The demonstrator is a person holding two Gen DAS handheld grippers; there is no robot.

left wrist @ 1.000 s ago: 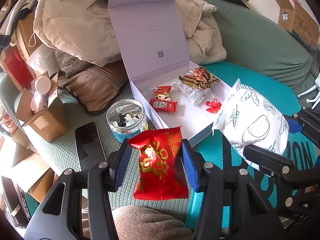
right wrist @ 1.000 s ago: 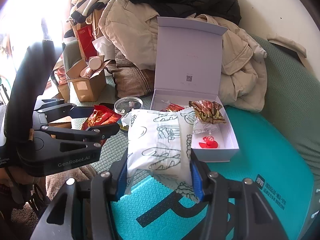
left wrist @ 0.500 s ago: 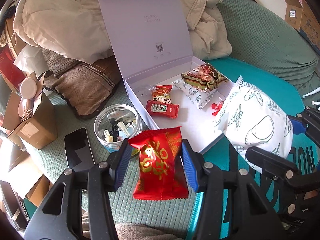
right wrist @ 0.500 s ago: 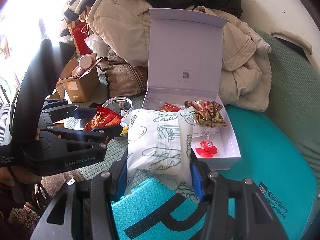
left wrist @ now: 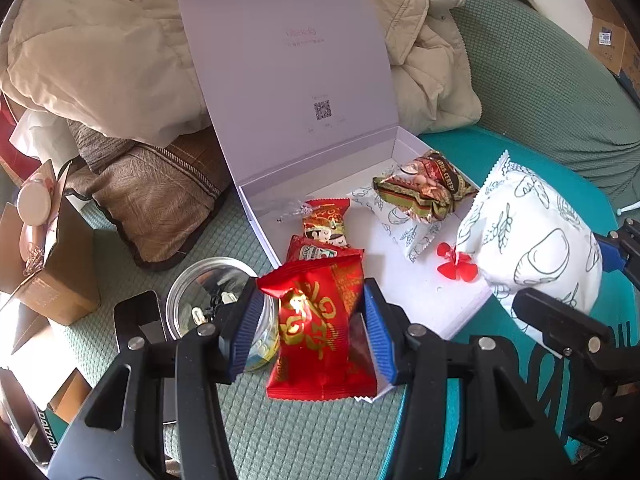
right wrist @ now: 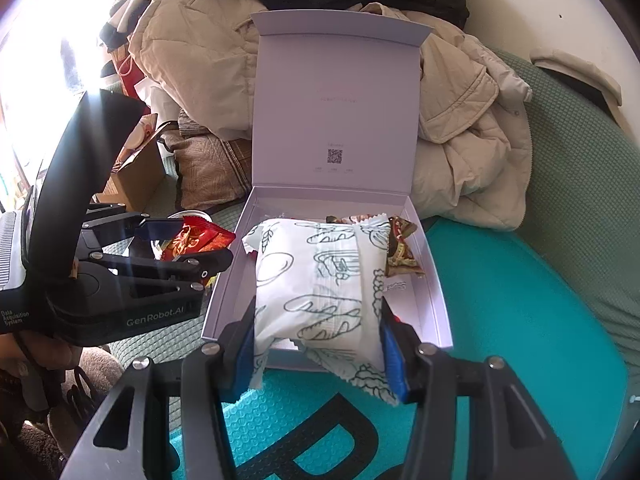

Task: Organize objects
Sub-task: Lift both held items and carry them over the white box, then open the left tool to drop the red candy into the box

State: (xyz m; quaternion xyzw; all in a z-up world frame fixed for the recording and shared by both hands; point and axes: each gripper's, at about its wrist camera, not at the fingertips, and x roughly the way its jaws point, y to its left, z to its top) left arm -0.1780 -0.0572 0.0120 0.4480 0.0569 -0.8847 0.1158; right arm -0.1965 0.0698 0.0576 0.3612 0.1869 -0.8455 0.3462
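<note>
1. My left gripper (left wrist: 310,330) has its jaws clamped on the red snack packet (left wrist: 320,328), at the white box's (right wrist: 434,280) near-left edge.
2. My right gripper (right wrist: 318,350) grips the white printed packet (right wrist: 320,288) above the box's front.
3. Placing step; next I should lower and release both inside.

Glossy red foil on the snack packet (left wrist: 320,332), gold print catching the light. The white bread-print pouch (right wrist: 320,288) looks matt, crinkled plastic. The open gift box (right wrist: 434,292) is smooth matt cardboard, pale lilac. Ribbed blue pads (left wrist: 246,332) sit on matt black plastic tongs with shiny metal screws. The sofa cover (left wrist: 288,432) is textured green knit; the clear jar (left wrist: 188,300) gleams; the beige jacket (right wrist: 472,128) is quilted cloth.
</note>
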